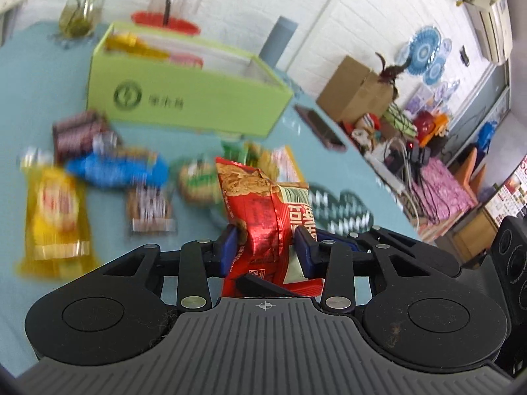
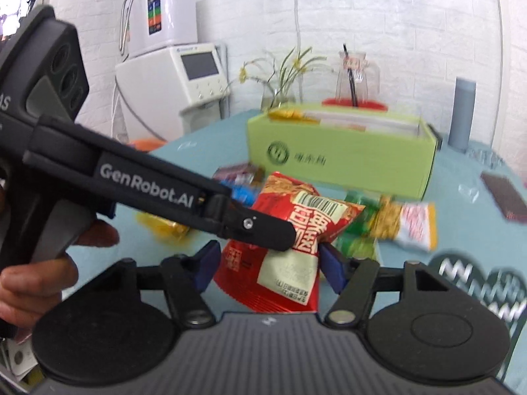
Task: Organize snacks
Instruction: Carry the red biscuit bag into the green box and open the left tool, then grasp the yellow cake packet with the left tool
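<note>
Both grippers meet at one red snack packet (image 1: 263, 217), held above the teal surface (image 1: 39, 98) in front of the green box (image 1: 184, 98).

Left gripper (image 1: 268, 247): blue pads (image 1: 230, 250) pinch the packet across its crumpled middle; closed on it. In the right wrist view its black finger crosses the front of the packet.

Right gripper (image 2: 270, 268): blue pads (image 2: 331, 271) stand on either side of the packet's lower part. The right pad touches the edge of the packet; the left pad shows a gap. Grip cannot be confirmed.

Green box: open top, a yellow wrapper (image 1: 131, 44) inside at its left end.

Loose snacks lie on the surface before the box: a yellow packet (image 1: 56, 217), a blue packet (image 1: 118, 168) and a brown packet (image 1: 77, 131) to the front left, and green packets (image 2: 359, 227) behind the red one. Much is motion-blurred.

Behind the box stand a glass vase (image 2: 280, 92), a clear jug (image 2: 357, 75) and a grey cylinder (image 2: 464, 112).
</note>
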`<state>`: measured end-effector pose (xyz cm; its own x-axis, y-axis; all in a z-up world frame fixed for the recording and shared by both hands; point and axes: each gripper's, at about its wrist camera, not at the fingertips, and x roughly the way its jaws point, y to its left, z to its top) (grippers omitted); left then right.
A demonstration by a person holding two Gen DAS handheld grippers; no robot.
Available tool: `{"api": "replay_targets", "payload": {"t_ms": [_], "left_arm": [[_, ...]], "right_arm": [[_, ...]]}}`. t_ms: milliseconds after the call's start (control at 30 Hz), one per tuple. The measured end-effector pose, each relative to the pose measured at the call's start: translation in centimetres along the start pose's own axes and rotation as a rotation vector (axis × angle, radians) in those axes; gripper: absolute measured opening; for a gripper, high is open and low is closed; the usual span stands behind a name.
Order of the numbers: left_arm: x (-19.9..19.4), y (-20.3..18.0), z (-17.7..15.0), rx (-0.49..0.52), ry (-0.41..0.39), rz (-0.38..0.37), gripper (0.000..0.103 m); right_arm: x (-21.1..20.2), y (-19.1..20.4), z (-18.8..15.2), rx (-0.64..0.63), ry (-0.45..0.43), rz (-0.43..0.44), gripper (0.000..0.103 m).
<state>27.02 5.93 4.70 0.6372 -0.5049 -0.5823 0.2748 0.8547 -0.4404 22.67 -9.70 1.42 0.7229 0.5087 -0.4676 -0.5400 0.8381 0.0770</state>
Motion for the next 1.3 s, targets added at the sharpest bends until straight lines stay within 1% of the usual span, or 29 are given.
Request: {"api": "replay_targets", "payload": {"t_ms": [167,300,433,533,567,600,633,667,733,767,800,833,867,900,967,1067,1100,1200,1300], "left_arm": [[2.0,-0.8,8.6,0.073,-0.092,0.036,0.015],[5.2,0.0,15.0,0.096,-0.125,0.064,0.016],[9.9,2.2,19.3,0.076,-0.091,0.082,0.016],[13.8,4.2,20.8,0.054,-0.038,0.109,0.016],[15.1,4.8,20.9,0.051,-0.018,0.116,0.018],[16.3,5.5,20.8,0.043,0.004,0.125,0.025],[17.3,6.0,20.6,0.037,0.017,0.135,0.032],[18.1,6.4,20.4,0.032,0.03,0.134,0.042],[18.6,6.8,19.9,0.036,0.029,0.129,0.041],[18.3,6.7,19.8,0.04,0.017,0.121,0.045],[17.5,6.5,19.6,0.041,-0.003,0.11,0.048],[16.7,6.2,19.6,0.045,-0.028,0.105,0.049],[15.6,5.7,19.5,0.058,-0.053,0.105,0.052],[14.6,5.3,19.5,0.074,-0.077,0.108,0.058],[12.1,4.1,19.2,0.107,-0.131,0.119,0.065],[8.1,2.5,17.9,0.13,-0.189,0.093,0.069],[6.8,2.2,17.2,0.13,-0.201,0.083,0.072],[3.4,1.5,14.3,0.126,-0.228,0.062,0.077],[0.9,1.3,10.4,0.103,-0.219,0.068,0.08]], "right_arm": [[4.0,-3.6,6.8,-0.061,-0.064,-0.029,0.069],[8.6,-7.2,11.9,-0.067,-0.066,-0.032,0.069],[13.9,-10.6,14.6,-0.051,-0.009,-0.027,0.069],[17.9,-12.8,14.9,-0.017,0.069,-0.01,0.069],[19.2,-13.4,14.7,-0.007,0.1,-0.005,0.069],[20.6,-13.9,14.5,0.0,0.13,-0.002,0.069],[21.5,-14.1,14.0,0.004,0.154,-0.002,0.07],[22.4,-14.6,13.5,0.017,0.168,0.007,0.082],[22.4,-14.7,12.9,0.022,0.158,0.021,0.083],[22.1,-14.6,12.9,0.021,0.153,0.018,0.083],[21.6,-14.4,13.0,0.023,0.143,0.017,0.085],[20.7,-14.2,13.1,0.02,0.121,0.014,0.088],[19.6,-13.9,13.3,0.013,0.09,0.003,0.094],[18.3,-13.6,13.4,0.002,0.058,-0.005,0.093],[15.5,-12.9,13.6,-0.009,0.005,-0.013,0.093],[10.8,-11.9,12.9,0.01,-0.049,-0.001,0.093],[9.4,-11.5,12.3,0.022,-0.05,0.01,0.093],[6.0,-10.0,9.7,0.062,-0.046,0.032,0.093],[3.9,-8.1,6.5,0.101,-0.024,0.044,0.094]]}}
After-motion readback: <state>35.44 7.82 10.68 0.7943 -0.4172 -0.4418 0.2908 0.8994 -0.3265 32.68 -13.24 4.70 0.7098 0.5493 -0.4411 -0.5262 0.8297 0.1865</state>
